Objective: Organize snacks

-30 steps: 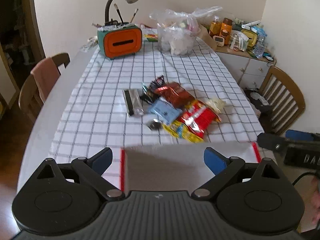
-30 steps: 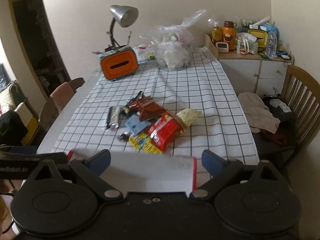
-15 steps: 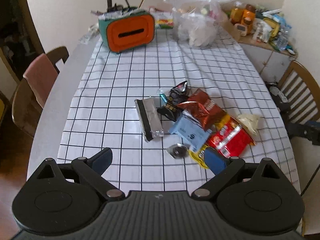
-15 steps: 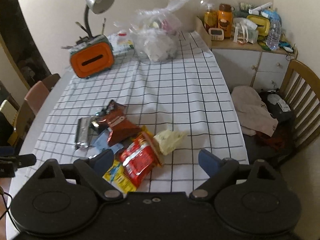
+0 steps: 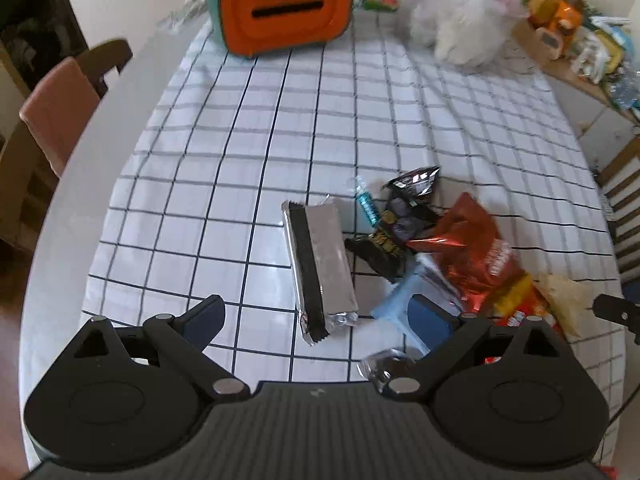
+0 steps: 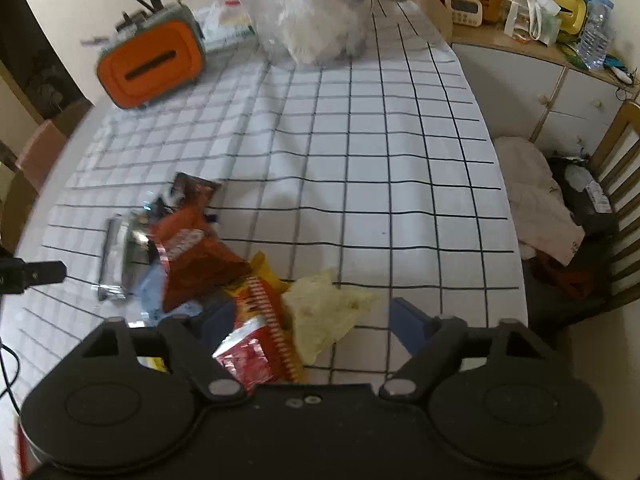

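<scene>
A: Where are the snacks (image 5: 404,248) found, and what has changed?

B: They lie in a heap on the checked cloth (image 5: 280,128) of the table (image 5: 80,184), towards its near right part. A second ago a white tray with red edges was seen at the near edge; it is gone from view, and the heap is seen closer and larger in both views.

A: And the claws?

B: The left claw (image 5: 316,316) is spread, nothing gripped, over the silver pack (image 5: 320,264), with a blue packet (image 5: 396,308) by its right finger. The right claw (image 6: 312,316) has just been closing, yet stays parted, unclamped; the red bag (image 6: 256,340) and pale bag (image 6: 324,312) are seen between its fingers, but contact cannot be judged.

A: Any writing?

B: White lettering is seen on the brown-red bag (image 5: 476,252), but it is too blurred to be read.

A: Farther off?

B: An orange box (image 5: 284,4) with a slot and a clear bag (image 6: 316,24) stand at the far end.
</scene>
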A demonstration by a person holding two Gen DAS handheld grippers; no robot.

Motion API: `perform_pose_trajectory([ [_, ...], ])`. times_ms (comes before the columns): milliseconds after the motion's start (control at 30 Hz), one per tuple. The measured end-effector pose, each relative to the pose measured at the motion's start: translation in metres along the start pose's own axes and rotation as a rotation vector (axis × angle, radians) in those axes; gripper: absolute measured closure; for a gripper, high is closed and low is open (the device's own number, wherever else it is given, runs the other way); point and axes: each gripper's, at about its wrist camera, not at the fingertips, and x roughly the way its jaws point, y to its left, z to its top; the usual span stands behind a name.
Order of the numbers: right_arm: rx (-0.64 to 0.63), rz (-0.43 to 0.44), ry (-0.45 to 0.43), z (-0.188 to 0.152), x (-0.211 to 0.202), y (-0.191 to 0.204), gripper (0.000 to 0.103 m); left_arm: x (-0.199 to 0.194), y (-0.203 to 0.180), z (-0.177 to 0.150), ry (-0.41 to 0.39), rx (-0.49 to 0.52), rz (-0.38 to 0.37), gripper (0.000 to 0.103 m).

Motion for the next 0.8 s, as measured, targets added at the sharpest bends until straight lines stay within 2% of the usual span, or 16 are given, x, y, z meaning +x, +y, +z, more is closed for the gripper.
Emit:
perform_pose_trajectory([
  [367,-0.028,-0.015,0.057,0.005,0.043,-0.001,0.033,0.054,0.002,0.013,0.059,-0.05,0.025,0.005],
  [500,-0.017,-0.01,0.075,0.005,0.053,-0.004,0.04,0.069,0.001,0.016,0.076,-0.052,0.044,0.011],
  [600,-0.003,0.002,0.076,0.003,0.059,-0.005,0.043,0.077,0.0,0.017,0.084,-0.051,0.049,0.018],
  [667,0.009,0.016,0.07,0.002,0.06,-0.006,0.046,0.082,-0.001,0.018,0.093,-0.05,0.047,0.033],
  [733,0.013,0.023,0.066,0.002,0.061,-0.005,0.048,0.087,-0.001,0.017,0.109,-0.049,0.034,0.044],
  [800,0.014,0.029,0.066,0.002,0.061,-0.005,0.052,0.086,-0.004,0.017,0.095,-0.032,0.03,0.047],
])
